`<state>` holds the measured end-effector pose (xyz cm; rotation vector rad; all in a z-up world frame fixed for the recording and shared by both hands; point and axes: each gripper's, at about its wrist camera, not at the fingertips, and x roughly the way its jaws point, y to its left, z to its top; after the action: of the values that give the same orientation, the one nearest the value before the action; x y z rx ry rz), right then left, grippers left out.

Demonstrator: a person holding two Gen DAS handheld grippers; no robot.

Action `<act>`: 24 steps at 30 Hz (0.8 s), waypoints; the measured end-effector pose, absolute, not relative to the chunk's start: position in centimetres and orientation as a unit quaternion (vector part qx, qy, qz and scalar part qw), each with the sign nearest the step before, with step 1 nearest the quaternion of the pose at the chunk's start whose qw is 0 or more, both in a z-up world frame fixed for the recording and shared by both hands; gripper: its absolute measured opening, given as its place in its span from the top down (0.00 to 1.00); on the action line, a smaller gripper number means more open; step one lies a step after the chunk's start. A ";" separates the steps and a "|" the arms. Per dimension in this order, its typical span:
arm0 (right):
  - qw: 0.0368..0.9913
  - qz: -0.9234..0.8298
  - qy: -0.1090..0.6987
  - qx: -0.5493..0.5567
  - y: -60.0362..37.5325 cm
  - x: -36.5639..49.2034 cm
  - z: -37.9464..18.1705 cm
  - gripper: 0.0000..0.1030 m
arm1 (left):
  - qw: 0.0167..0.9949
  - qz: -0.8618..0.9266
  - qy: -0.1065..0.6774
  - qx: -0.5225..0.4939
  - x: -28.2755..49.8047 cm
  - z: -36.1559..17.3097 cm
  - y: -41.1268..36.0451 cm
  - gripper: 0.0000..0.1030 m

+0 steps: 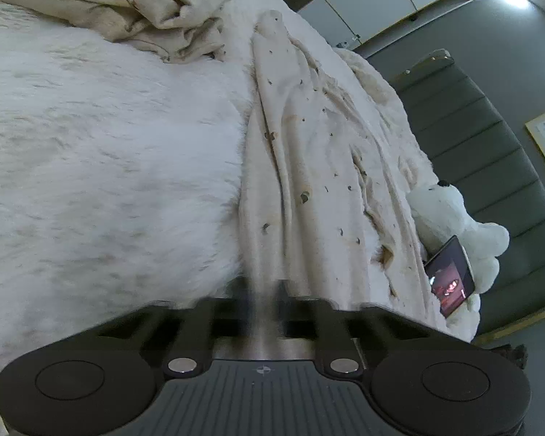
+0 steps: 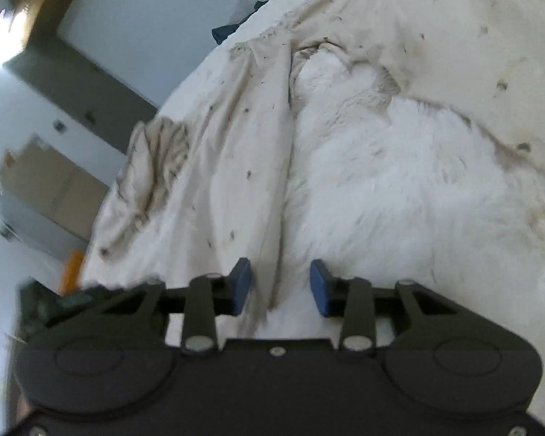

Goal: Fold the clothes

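Observation:
A cream garment (image 1: 309, 138) with small dark specks lies stretched in long folds over a white furry blanket (image 1: 91, 145) on a bed. My left gripper (image 1: 264, 290) is shut on the near edge of this garment, and the cloth runs straight down between its blurred black fingers. In the right wrist view the same speckled garment (image 2: 229, 152) lies across the white fur (image 2: 399, 189). My right gripper (image 2: 280, 283) is open, with a folded seam of the garment lying between its blue pads (image 2: 241, 283) and neither pad pressing on it.
More crumpled cream cloth (image 1: 145, 0) is heaped at the far end. A white plush bear (image 1: 454, 218) and a lit phone (image 1: 450, 276) lie at the bed's right edge beside a grey padded headboard (image 1: 490, 145). A cardboard box (image 2: 47, 185) and an orange object (image 2: 71, 269) are off the bed.

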<state>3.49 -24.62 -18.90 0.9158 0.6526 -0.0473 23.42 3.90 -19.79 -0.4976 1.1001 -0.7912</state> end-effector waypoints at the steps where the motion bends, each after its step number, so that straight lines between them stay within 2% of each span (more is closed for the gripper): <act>1: 0.840 -0.023 0.318 0.438 -24.5 4.3 -19.2 0.65 | 0.753 -0.364 0.498 -0.230 23.4 -19.5 3.9 0.99; 3: 0.827 -0.019 0.339 0.449 -24.2 5.8 -19.9 0.68 | 0.755 -0.368 0.489 -0.235 23.3 -18.9 4.6 0.99; 4: 0.825 -0.010 0.343 0.450 -23.9 6.2 -20.2 0.87 | 0.759 -0.366 0.483 -0.238 23.2 -18.5 5.2 1.00; 5: 0.827 -0.001 0.347 0.443 -23.5 6.7 -20.4 1.00 | 0.767 -0.356 0.476 -0.243 23.0 -18.2 6.2 1.00; 10: 0.869 -0.013 0.329 0.369 -22.8 4.5 -18.2 1.00 | 0.820 -0.257 0.458 -0.229 22.0 -17.1 10.6 0.99; 12: 0.874 -0.018 0.352 0.335 -22.4 4.4 -18.2 0.99 | 0.818 -0.251 0.483 -0.185 21.9 -17.6 9.7 0.95; 13: 0.874 -0.019 0.369 0.317 -22.2 4.5 -18.5 0.95 | 0.814 -0.252 0.490 -0.181 21.9 -17.8 9.3 0.87; 15: 0.870 -0.018 0.387 0.305 -22.1 4.4 -18.8 0.94 | 0.807 -0.256 0.491 -0.205 21.8 -17.9 9.2 0.71; 16: 0.867 -0.009 0.386 0.316 -22.2 4.1 -19.0 0.86 | 0.802 -0.263 0.490 -0.218 21.9 -17.8 9.3 0.59; 17: 0.863 0.006 0.381 0.333 -22.5 3.6 -18.9 0.74 | 0.795 -0.273 0.490 -0.232 21.9 -17.7 9.6 0.52; 19: 0.853 0.034 0.375 0.361 -22.9 2.5 -18.6 0.63 | 0.785 -0.293 0.487 -0.247 22.2 -17.4 10.0 0.51; 24: 0.842 0.116 0.389 0.356 -22.1 0.3 -18.1 0.63 | 0.781 -0.298 0.492 -0.242 22.5 -17.7 9.6 0.51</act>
<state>0.30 -22.09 -18.08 0.7519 0.8221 0.2445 22.49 9.55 -17.71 -0.5230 1.0629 -0.6446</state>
